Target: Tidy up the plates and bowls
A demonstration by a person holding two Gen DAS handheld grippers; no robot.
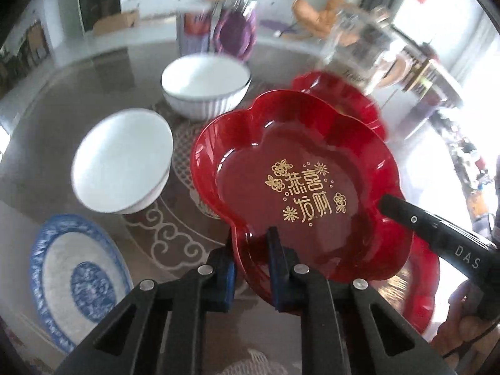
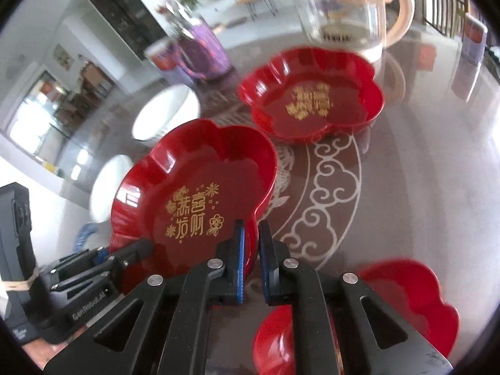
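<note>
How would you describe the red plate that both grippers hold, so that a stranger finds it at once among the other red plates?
Start at the glass-topped table with the white cloud pattern beneath. Three red flower-shaped plates are there; one sits far back by the glass jug, another lies nearest. The held plate is the only one tilted, its rim pinched by the left gripper and right gripper.

On our bench (image 1: 78, 100), two bowls (image 1: 206, 87) sit at ten o'clock of the held plate (image 1: 297, 187), another plate (image 2: 312, 100) at one.
</note>
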